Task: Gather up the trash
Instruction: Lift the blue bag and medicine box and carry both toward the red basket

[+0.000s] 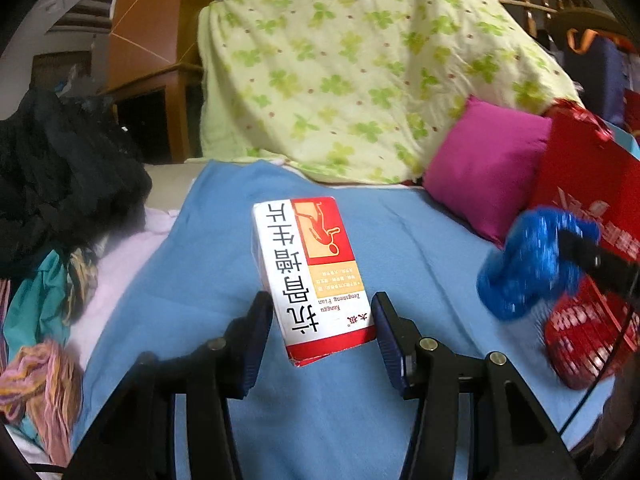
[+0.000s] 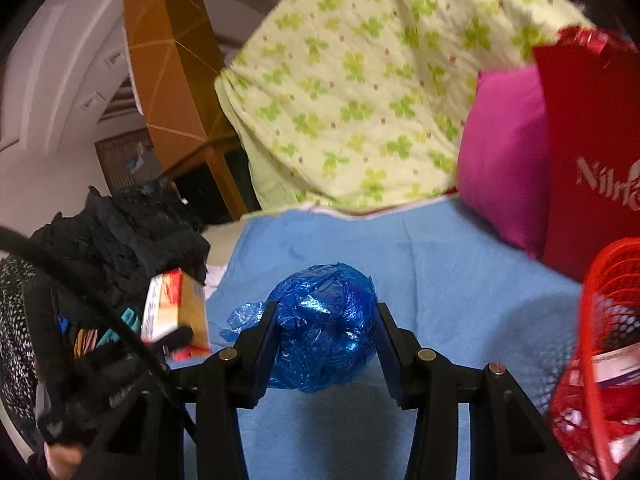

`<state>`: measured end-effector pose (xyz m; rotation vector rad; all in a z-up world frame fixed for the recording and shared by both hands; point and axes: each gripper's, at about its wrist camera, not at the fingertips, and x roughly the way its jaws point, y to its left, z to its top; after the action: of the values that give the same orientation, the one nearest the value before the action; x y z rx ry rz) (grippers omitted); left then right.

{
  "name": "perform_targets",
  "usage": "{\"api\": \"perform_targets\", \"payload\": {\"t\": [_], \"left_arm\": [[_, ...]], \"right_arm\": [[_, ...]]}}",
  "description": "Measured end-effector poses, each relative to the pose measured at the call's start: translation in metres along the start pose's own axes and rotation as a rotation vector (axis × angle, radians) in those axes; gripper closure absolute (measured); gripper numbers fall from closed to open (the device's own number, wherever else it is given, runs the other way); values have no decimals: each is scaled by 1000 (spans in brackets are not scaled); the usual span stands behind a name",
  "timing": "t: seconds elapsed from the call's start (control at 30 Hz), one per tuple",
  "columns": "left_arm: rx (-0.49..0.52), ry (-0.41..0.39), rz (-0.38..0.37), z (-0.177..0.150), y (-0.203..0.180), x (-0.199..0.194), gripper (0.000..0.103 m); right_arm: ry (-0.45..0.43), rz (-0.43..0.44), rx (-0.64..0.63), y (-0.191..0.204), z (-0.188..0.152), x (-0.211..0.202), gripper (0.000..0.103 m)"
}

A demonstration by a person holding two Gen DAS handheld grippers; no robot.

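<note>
Holding two bits of trash clear of the blue sheet (image 1: pixel 224 264), I have my left gripper (image 1: pixel 322 322) clamped on the box (image 1: pixel 312 276) and my right gripper (image 2: pixel 324 330) clamped on the blue bag (image 2: pixel 320 324). The box is a thin carton, pinched across its width near the lower end, most of its length sticking out past my pads; it looks light and probably empty, so I judge a hard squeeze would buckle the walls, and its glossy face could slide. Gripping nearer its middle would stop it swinging. The bag is a crumpled ball of film, soft, springy and nearly weightless; my pads bite its sides at the widest part, and a loose tail hangs out to the left. I reckon it may cling to the pads when let go, or puff back open. The red basket (image 2: pixel 600 344) sits just to the right of the bag, with paper already in it, beside a red carrier (image 2: pixel 592 140).
</note>
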<state>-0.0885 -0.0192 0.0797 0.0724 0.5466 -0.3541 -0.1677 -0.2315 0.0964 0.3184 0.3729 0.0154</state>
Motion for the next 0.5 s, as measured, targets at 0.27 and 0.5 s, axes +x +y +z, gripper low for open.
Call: {"api": "perform_targets", "payload": {"t": [0.27, 0.5], "left_arm": [[94, -19, -21, -5, -41, -49, 50], [188, -101, -15, 0, -66, -98, 50]], "right_arm": [[-122, -93, 29, -20, -19, -77, 54], [-160, -119, 21, -16, -18, -129, 54]]}}
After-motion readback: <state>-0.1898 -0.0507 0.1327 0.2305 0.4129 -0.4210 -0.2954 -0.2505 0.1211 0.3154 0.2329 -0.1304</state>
